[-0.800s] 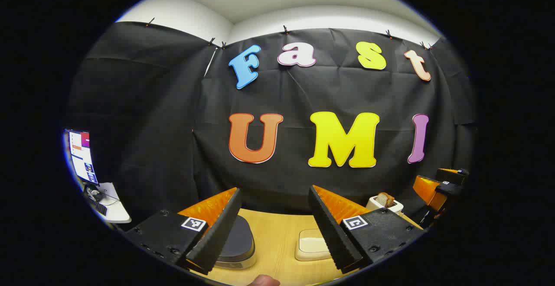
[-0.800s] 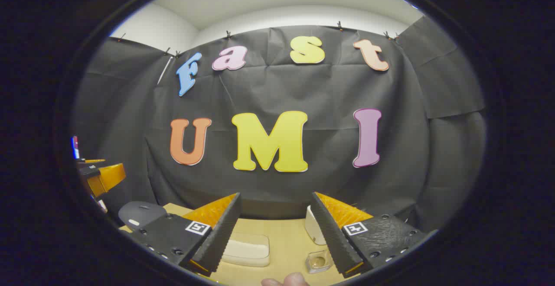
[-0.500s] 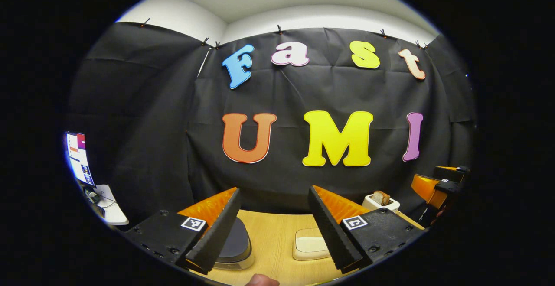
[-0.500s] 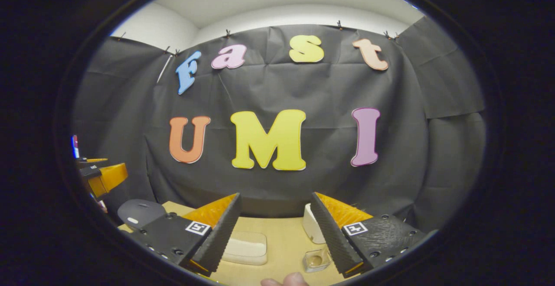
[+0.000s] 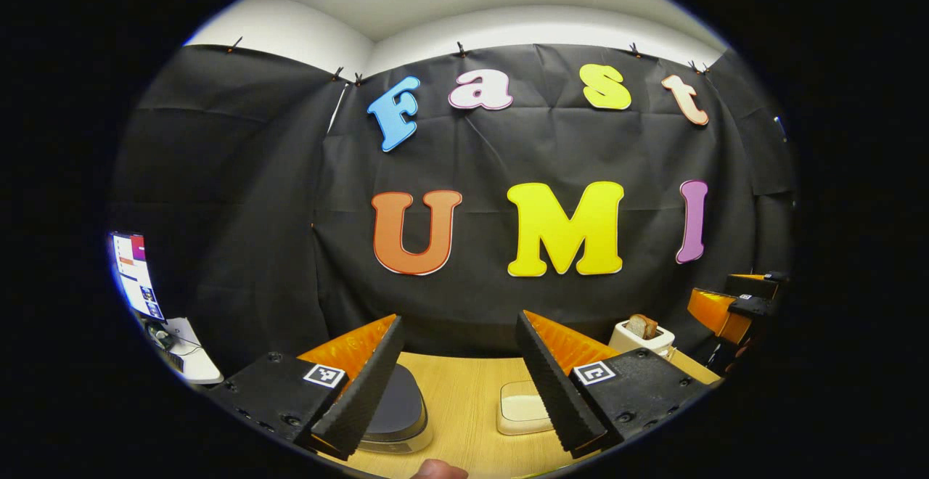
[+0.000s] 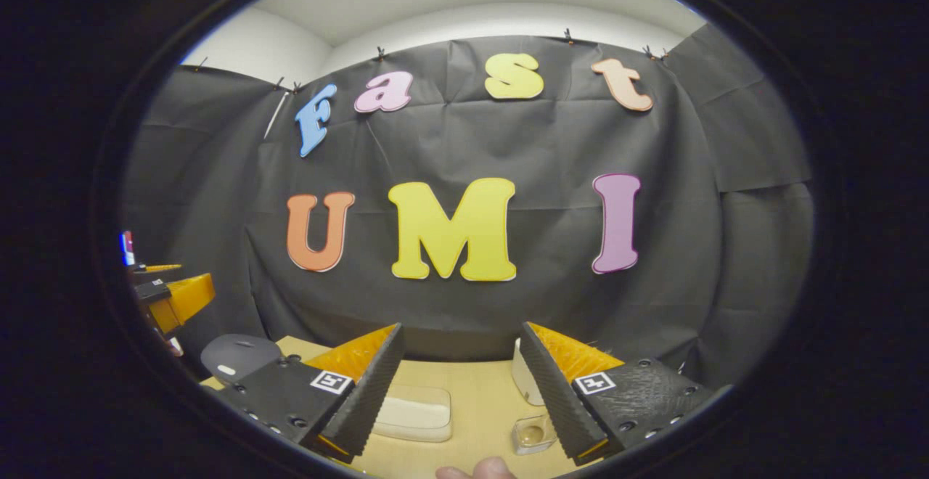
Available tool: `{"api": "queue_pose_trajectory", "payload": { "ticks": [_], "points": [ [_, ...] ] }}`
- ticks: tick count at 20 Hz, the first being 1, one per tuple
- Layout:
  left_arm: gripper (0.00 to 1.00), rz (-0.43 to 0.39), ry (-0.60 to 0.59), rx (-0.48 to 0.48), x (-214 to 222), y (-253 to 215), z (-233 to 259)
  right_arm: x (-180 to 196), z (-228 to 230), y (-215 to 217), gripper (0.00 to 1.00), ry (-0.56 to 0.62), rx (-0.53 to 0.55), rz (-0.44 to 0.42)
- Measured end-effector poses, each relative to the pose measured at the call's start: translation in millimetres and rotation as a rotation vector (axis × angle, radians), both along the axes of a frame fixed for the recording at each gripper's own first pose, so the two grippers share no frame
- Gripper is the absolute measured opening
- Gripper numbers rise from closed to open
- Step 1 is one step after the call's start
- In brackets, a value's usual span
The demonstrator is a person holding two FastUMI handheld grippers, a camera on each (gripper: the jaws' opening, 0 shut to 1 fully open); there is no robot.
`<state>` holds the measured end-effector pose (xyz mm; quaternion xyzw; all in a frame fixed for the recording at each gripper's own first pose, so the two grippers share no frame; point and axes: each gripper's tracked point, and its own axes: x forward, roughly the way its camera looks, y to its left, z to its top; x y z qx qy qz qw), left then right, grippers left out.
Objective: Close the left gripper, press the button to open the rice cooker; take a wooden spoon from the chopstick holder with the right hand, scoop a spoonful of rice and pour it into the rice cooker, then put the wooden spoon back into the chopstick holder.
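Note:
My left gripper (image 5: 459, 317) is open above the near edge of a wooden table (image 5: 464, 399), nothing between its fingers. The rice cooker (image 5: 398, 410), with a dark grey lid and silver rim, sits just beyond, partly behind the left finger. My right gripper (image 6: 461, 326) is also open and empty, held level farther right. In the right gripper view the rice cooker (image 6: 239, 355) lies at the far left, with the left gripper (image 6: 170, 297) beside it. The right gripper (image 5: 726, 305) shows at the far right of the left gripper view.
A cream lidded box (image 5: 522, 408) (image 6: 414, 414) lies mid-table. A white toaster (image 5: 642, 334) holding bread stands at the back right. A small clear cup (image 6: 533, 434) with brownish contents sits near the right finger. A monitor (image 5: 134, 276) glows at far left.
Both views have drifted only slightly, the wall sliding up a touch. Both grippers stay open and nothing on the table has moved.

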<state>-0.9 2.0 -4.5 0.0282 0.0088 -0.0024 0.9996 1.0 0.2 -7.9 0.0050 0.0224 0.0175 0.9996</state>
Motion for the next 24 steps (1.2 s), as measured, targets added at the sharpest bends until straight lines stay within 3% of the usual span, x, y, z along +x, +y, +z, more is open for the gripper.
{"api": "queue_pose_trajectory", "payload": {
  "ticks": [9,13,17,18,24],
  "points": [
    [0.98,0.082,0.072,0.011,-5,36,-17,7,-10,10,0.95,0.022,0.019,0.055],
    [0.98,0.149,0.185,0.014,-3,71,-45,10,-17,10,0.97,0.043,0.024,0.073],
    [0.99,0.163,0.329,-0.013,-4,93,-79,14,-25,9,0.95,0.059,0.008,0.084],
    [0.88,0.161,0.373,-0.023,-5,98,-88,16,-27,8,0.95,0.067,0.005,0.085],
    [0.58,0.201,0.565,-0.110,-3,135,-142,20,-40,-4,0.95,0.103,0.001,0.071]
  ]
}}
